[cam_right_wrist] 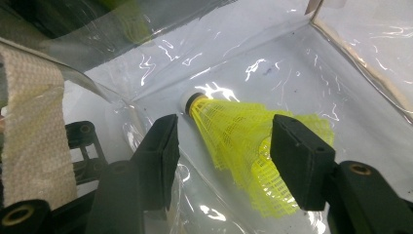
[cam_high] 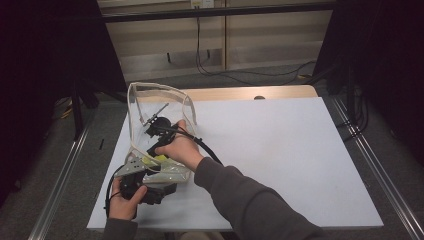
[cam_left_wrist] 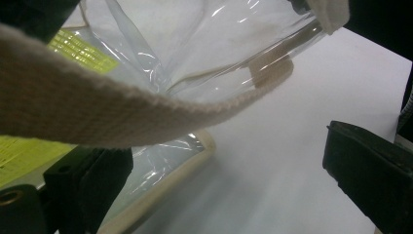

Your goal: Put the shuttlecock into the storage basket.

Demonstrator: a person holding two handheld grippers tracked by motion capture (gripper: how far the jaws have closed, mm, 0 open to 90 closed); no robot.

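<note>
Clear plastic tote bag [cam_high: 160, 107] with cream webbing handles and trim, lying at the left of the white tabletop [cam_high: 280, 150] in the high view, its mouth toward the lower left of the frame. Yellow mesh shuttlecock [cam_right_wrist: 238, 141] with a white cork tip, lying on its side inside the bag, at the centre of the right gripper view, tip toward the upper left. Right gripper [cam_right_wrist: 224, 151]: reaching into the bag, jaws apart on either side of the shuttlecock's skirt, the right jaw in front of the mesh; whether either pad touches it cannot be told. Right hand [cam_high: 181, 147] at centre left of the high view, grey sleeve running to the bottom edge. Left gripper [cam_left_wrist: 226, 168]: at the bag's near edge, jaws spread wide with bare tabletop between them; the left jaw sits just beside the bag's cream-trimmed rim, and a webbing handle [cam_left_wrist: 73, 109] crosses the upper left of its view. Left hand [cam_high: 124, 200] at the lower left of the high view. Yellow printed label [cam_left_wrist: 80, 46] showing through the plastic, upper left of the left gripper view.
</note>
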